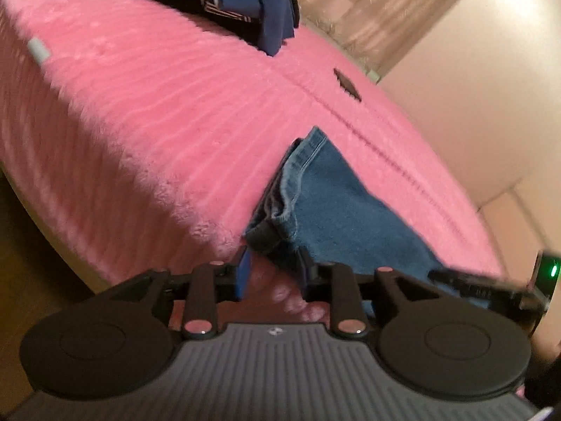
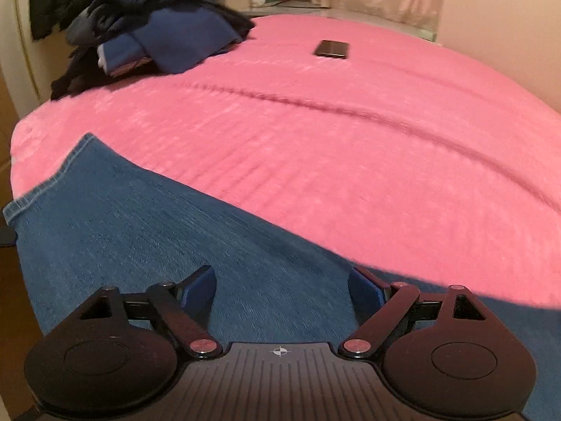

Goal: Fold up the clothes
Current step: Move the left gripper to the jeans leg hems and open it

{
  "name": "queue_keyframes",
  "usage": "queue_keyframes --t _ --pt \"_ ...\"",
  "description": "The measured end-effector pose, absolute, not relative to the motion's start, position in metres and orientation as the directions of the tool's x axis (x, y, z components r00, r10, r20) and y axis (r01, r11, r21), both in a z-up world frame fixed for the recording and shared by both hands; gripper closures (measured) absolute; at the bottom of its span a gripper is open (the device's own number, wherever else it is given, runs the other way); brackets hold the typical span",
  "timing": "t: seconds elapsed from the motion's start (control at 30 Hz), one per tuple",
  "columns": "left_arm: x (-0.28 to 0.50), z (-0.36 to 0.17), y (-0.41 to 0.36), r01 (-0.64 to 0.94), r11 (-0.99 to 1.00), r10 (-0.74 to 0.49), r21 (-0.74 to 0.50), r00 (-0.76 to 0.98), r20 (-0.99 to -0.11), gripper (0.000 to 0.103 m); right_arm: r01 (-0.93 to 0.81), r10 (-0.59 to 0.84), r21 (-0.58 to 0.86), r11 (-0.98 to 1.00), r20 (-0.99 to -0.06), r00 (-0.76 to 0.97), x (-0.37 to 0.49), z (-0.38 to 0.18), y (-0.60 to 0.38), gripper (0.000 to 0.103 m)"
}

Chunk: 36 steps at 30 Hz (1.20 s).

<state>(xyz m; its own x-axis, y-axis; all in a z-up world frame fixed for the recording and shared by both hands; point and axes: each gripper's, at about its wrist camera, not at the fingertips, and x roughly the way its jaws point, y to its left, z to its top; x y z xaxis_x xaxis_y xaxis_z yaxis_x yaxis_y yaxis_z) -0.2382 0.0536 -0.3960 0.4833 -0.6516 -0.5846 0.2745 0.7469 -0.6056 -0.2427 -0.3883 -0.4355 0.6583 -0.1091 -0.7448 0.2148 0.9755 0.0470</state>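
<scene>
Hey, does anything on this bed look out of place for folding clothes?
Yes: a dark phone lies flat on the pink blanket, apart from the clothes pile and the jeans. It is not laundry. Nothing looks spilled or damaged.

No words, brands or numbers can be read in either view. The only sign is a small round crosshair mark in white on the ribbed grey body of the left gripper (image 1: 272, 270), and the same mark on the right gripper (image 2: 282, 293); both are too small to show any lettering
</scene>
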Motion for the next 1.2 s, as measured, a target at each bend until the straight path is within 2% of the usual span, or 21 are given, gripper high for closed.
queue_keyframes --t 0.13,0.47,0.67,0.77,0.97,1.07,1.17,1.2 --pt "-0.236 -0.406 0.058 0.203 0.701 -0.677 -0.684 0.491 -0.548 0.081 0.242 -0.101 0.111 0.964 -0.69 0.717 -0.275 -0.418 -0.385 0.016" --pt "-0.238 -0.434 0.057 0.066 0.616 -0.695 -0.785 0.514 -0.503 0.075 0.296 -0.121 0.169 0.94 -0.648 0.752 -0.313 -0.403 -0.375 0.016" --pt "-0.251 -0.409 0.047 0.146 0.682 -0.655 -0.717 0.558 -0.509 0.094 0.337 -0.141 0.188 0.923 -0.648 0.749 -0.324 -0.402 -0.377 0.016" --pt "-0.251 -0.393 0.037 0.224 0.701 -0.657 -0.677 0.572 -0.491 0.095 0.362 -0.162 0.187 0.913 -0.648 0.744 -0.332 -0.403 -0.382 0.016" --pt "-0.245 -0.398 0.034 0.215 0.71 -0.653 -0.67 0.558 -0.513 0.088 0.407 -0.183 0.208 0.889 -0.653 0.735 -0.349 -0.405 -0.39 0.015" --pt "-0.247 -0.409 0.04 0.179 0.713 -0.64 -0.678 0.561 -0.525 0.082 0.424 -0.194 0.21 0.881 -0.658 0.728 -0.357 -0.407 -0.392 0.009" --pt "-0.251 -0.415 0.044 0.153 0.7 -0.64 -0.698 0.568 -0.518 0.076 0.433 -0.197 0.213 0.876 -0.661 0.724 -0.361 -0.409 -0.393 0.009" --pt "-0.251 -0.418 0.045 0.141 0.696 -0.64 -0.705 0.568 -0.518 0.07 0.435 -0.198 0.214 0.874 -0.661 0.724 -0.362 -0.409 -0.394 0.009"
